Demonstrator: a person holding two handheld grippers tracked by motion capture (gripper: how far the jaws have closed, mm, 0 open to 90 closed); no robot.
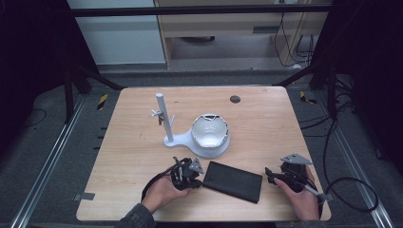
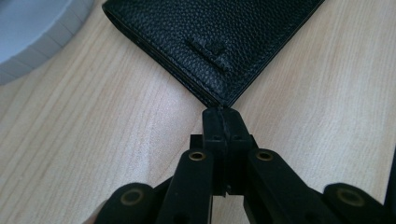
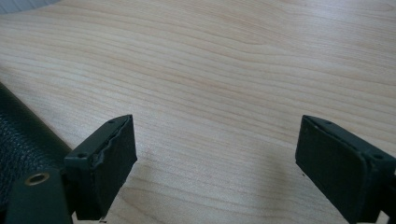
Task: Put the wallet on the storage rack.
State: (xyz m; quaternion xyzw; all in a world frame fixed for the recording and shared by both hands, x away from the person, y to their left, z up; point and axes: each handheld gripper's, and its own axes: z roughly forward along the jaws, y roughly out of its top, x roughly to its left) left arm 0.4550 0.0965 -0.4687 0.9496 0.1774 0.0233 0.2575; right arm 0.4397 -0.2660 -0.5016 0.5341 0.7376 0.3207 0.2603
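At the near edge of the table (image 1: 142, 142): 2 grippers flank 1 black wallet (image 1: 234, 181).

The wallet lies flat on the wood, in front of the white stand (image 1: 172, 137) with its bowl (image 1: 209, 131). The left gripper (image 2: 222, 114) has its jaws pressed fully together, tips at one corner of the wallet (image 2: 219, 37); whether they pinch the corner edge cannot be told. The right gripper (image 3: 215, 158) rests just beside the wallet's (image 3: 18, 135) opposite end, jaws spread wide with bare table between them.
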